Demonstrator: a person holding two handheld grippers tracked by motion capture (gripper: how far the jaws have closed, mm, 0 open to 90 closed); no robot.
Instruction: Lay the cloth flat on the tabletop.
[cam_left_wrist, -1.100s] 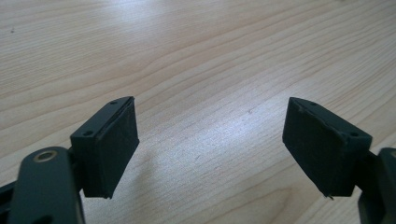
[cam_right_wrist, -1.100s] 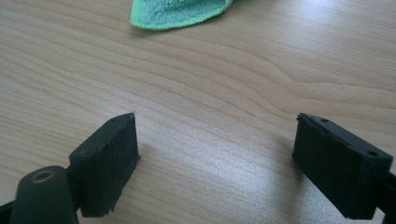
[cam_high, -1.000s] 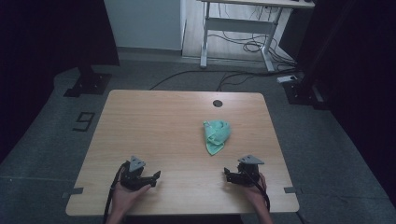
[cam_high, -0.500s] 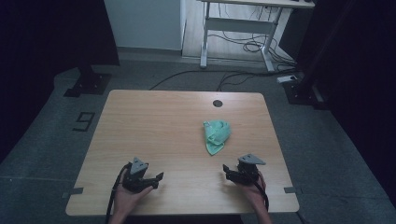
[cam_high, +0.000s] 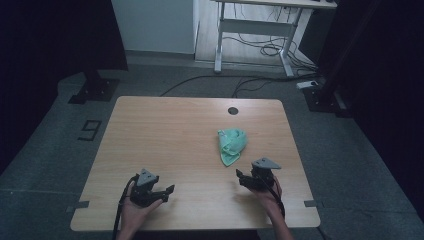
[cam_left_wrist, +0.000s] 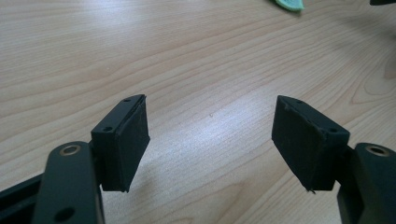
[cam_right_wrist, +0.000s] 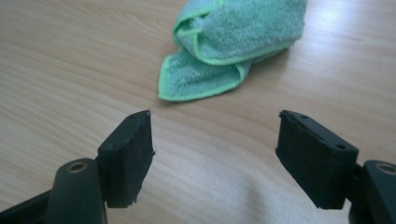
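Across the middle of the high view we have the desk (cam_high: 165, 140), a pale wood top with rounded corners and a small dark round hole (cam_high: 232, 110) near its far edge at about 12 o'clock. We judge most of the surface was left bare to give both hands free room to move.

Next in size is the green cloth (cam_high: 232, 145), lying crumpled and partly folded over itself, toward 2 o'clock from the desk's centre. One flat corner of it sticks out toward the near edge, as the right gripper view (cam_right_wrist: 233, 46) shows, and that corner looks to us like the easiest place to take hold.

At about 5 o'clock we hold the right hand-held gripper (cam_high: 248, 179), just beside the cloth but not touching it. Its jaws stand wide apart with nothing between them, and they point at the cloth; we read this as lining up for a first grasp.

At about 7 o'clock sits the left hand-held gripper (cam_high: 162, 192), well apart from the cloth, low over bare wood. Its jaws are likewise spread and empty, and the cloth's edge (cam_left_wrist: 289, 3) shows at the top of its own view. We suppose it waits there in reserve.
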